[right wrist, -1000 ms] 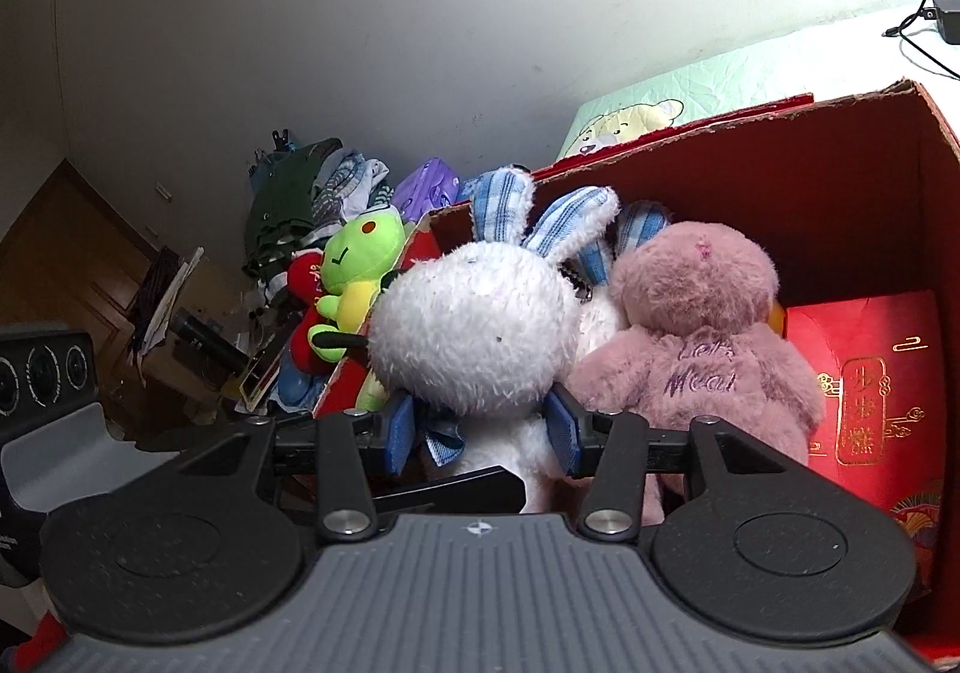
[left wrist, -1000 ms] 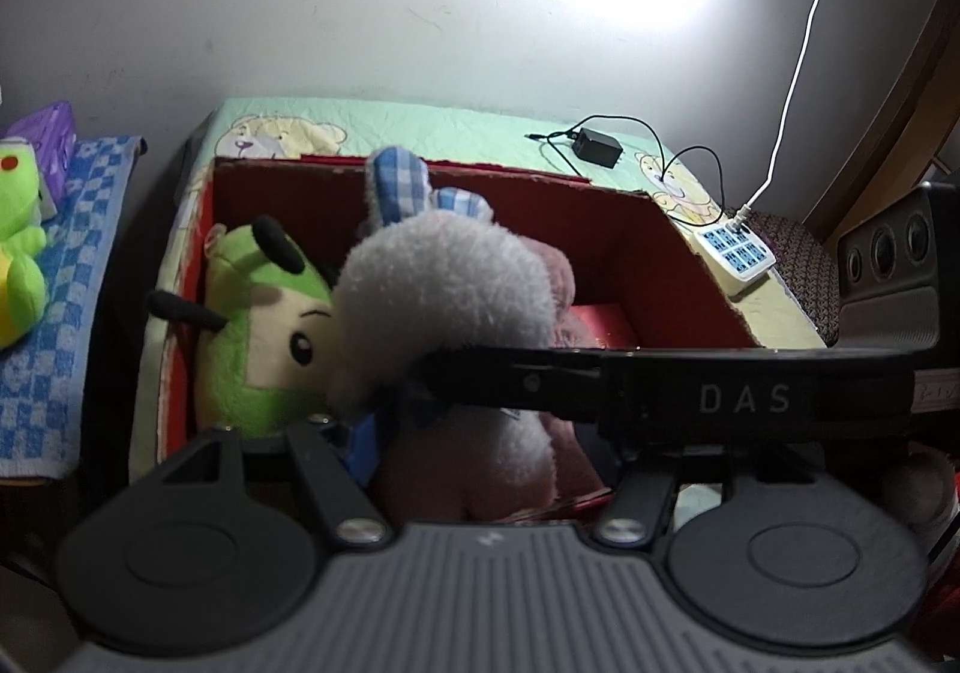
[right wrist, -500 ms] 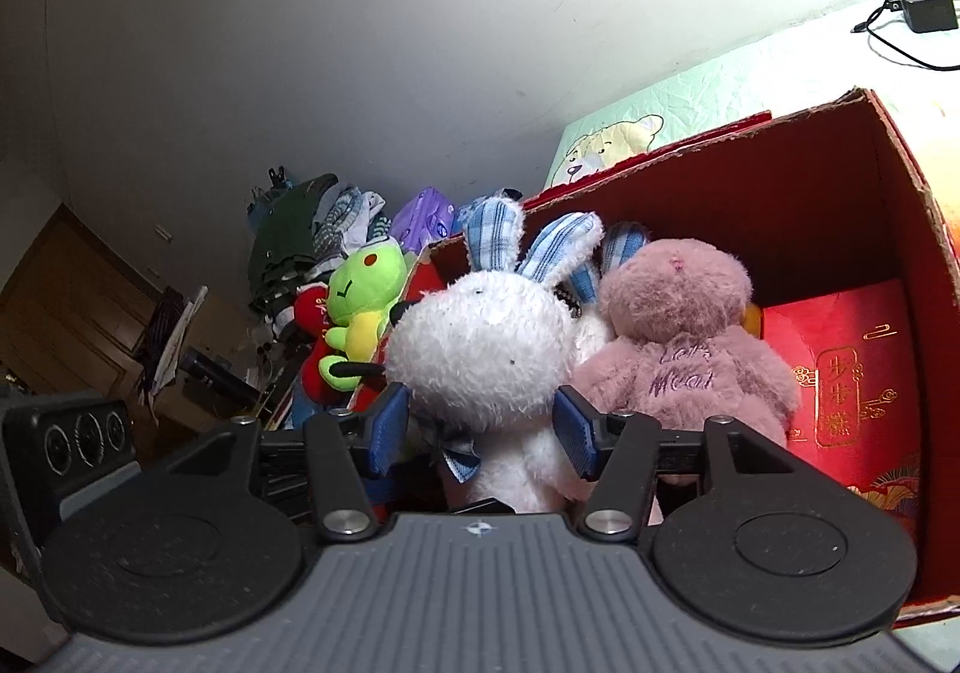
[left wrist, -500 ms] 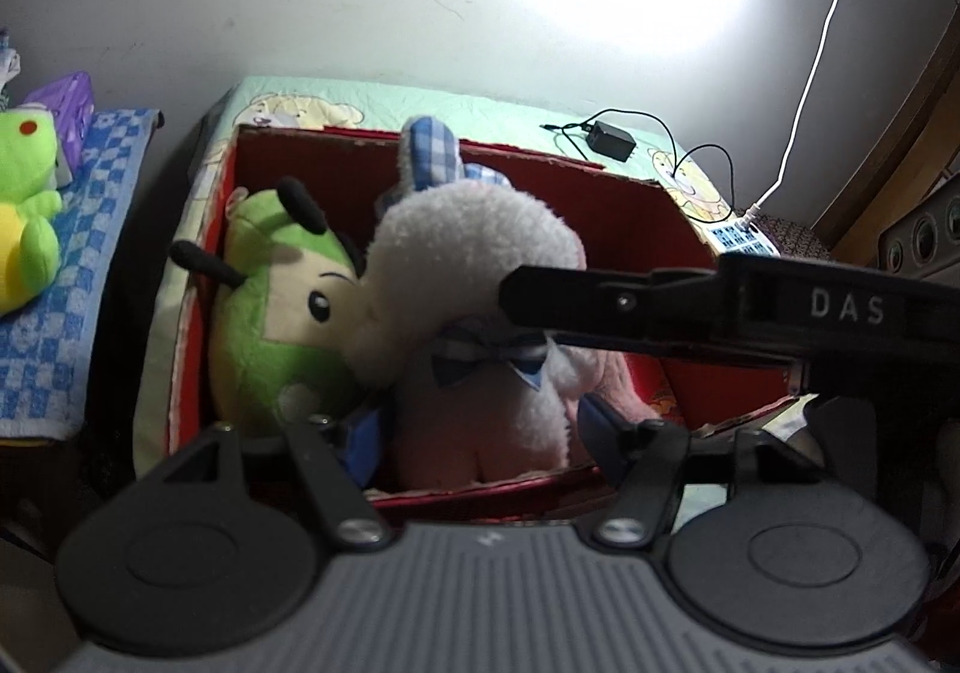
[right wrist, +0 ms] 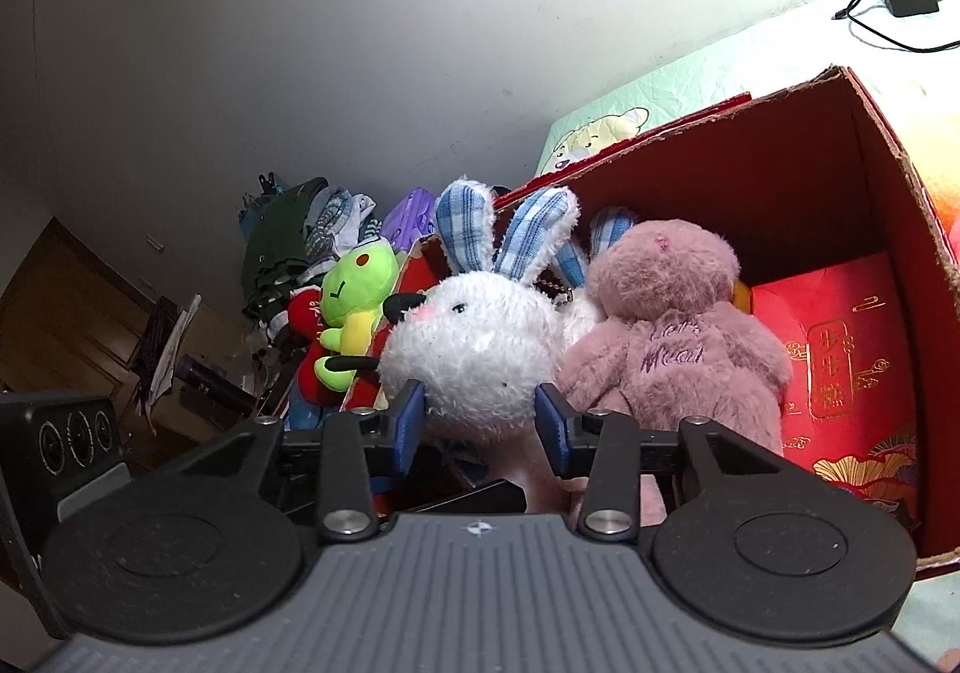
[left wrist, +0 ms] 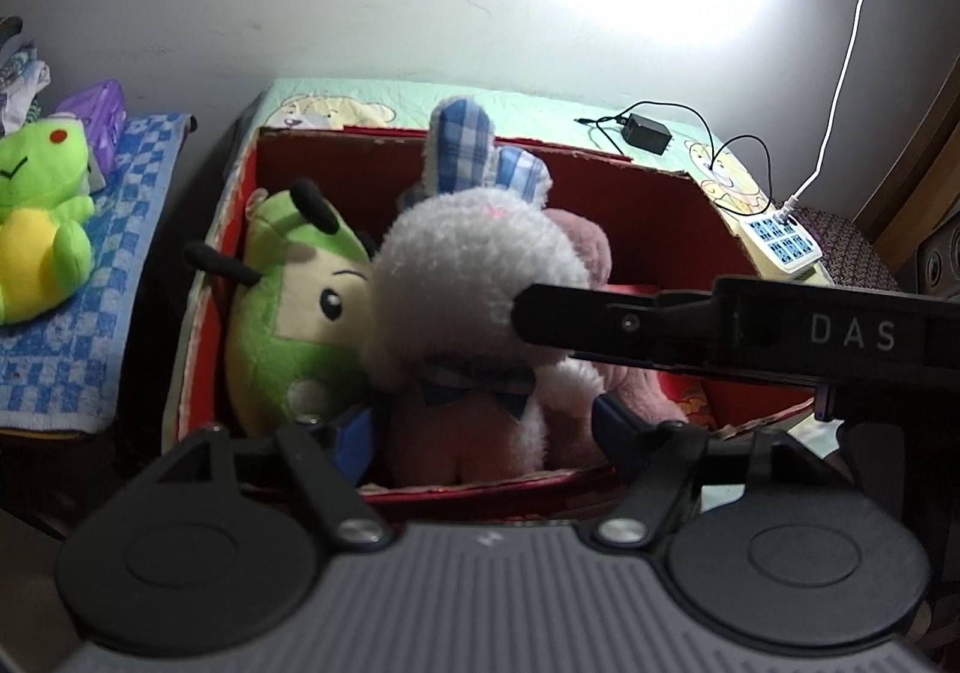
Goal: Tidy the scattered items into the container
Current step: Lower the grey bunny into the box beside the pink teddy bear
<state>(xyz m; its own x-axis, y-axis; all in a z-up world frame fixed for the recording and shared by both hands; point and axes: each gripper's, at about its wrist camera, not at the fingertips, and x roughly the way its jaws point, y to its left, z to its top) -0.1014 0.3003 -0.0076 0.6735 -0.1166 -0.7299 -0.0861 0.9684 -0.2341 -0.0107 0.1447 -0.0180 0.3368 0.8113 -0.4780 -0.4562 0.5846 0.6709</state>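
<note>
A red cardboard box (left wrist: 654, 205) holds a green bee plush (left wrist: 288, 325), a white bunny (left wrist: 480, 277) with blue plaid ears and a pink bear (right wrist: 672, 337). In the left wrist view my left gripper (left wrist: 483, 427) straddles the bunny's body at the box's near wall. Its jaws are opening and the blue pads (left wrist: 354, 433) stand just off the fur. My right gripper (right wrist: 480, 421) is closing on the bunny's (right wrist: 474, 349) head, and the fur bulges over its pads. Its black finger (left wrist: 600, 325) crosses the left view from the right.
A green frog plush (left wrist: 36, 229) sits on a blue checked towel (left wrist: 78, 325) left of the box, beside a purple pack (left wrist: 99, 108). A charger (left wrist: 645, 132) and power strip (left wrist: 780, 244) lie on the bedsheet behind. A red packet (right wrist: 840, 373) fills the box's right side.
The left jaws have spread away from the bunny's body. The right jaws widened, then narrowed on its head. The bunny's face now shows in the right wrist view.
</note>
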